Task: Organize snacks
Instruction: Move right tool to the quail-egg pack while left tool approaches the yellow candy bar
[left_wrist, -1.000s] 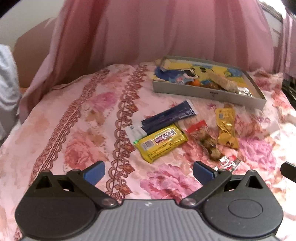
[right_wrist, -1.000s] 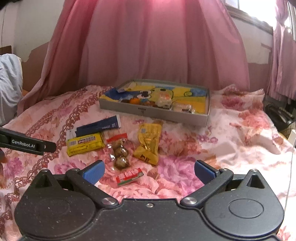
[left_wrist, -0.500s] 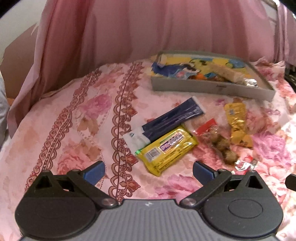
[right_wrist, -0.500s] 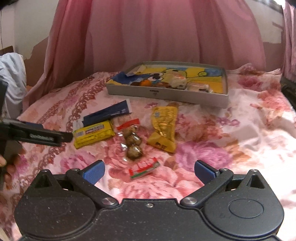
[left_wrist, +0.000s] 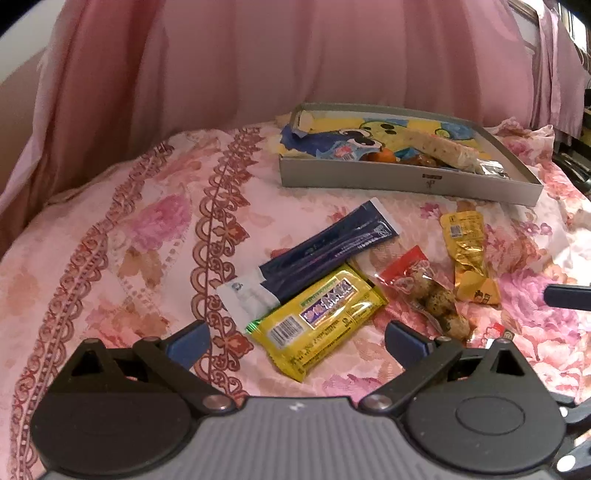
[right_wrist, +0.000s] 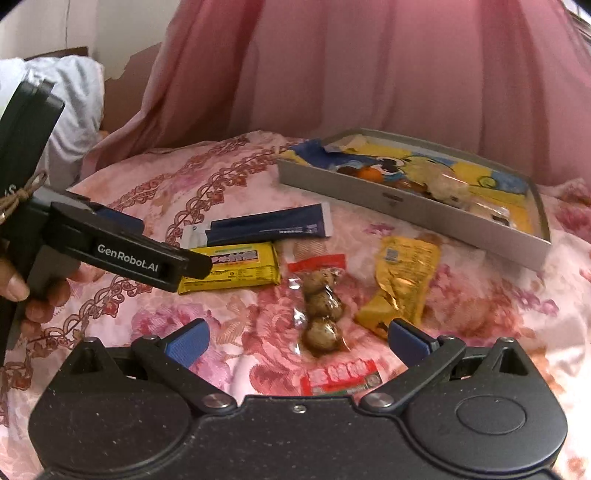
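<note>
Loose snacks lie on the floral bedspread. A yellow bar (left_wrist: 317, 321) (right_wrist: 231, 266) sits just ahead of my open left gripper (left_wrist: 295, 341). Behind the bar lies a dark blue packet (left_wrist: 325, 251) (right_wrist: 266, 226). A clear pack of brown balls with a red top (left_wrist: 424, 291) (right_wrist: 321, 306) sits ahead of my open right gripper (right_wrist: 295, 341), and a small red-and-white pack (right_wrist: 341, 376) lies between its fingers. A gold pouch (left_wrist: 469, 258) (right_wrist: 402, 284) lies to the right. The grey tray (left_wrist: 406, 181) (right_wrist: 406, 206) at the back holds several snacks.
Pink curtains hang behind the bed. A grey-white bundle of cloth (right_wrist: 74, 99) lies at the far left. In the right wrist view a hand (right_wrist: 22, 291) holds the left gripper's black body (right_wrist: 129, 254) over the bedspread's left side.
Both grippers have moved forward and lower toward the loose snacks. The yellow bar now sits close before the left fingers, and the small red-and-white pack has come between the right fingers.
</note>
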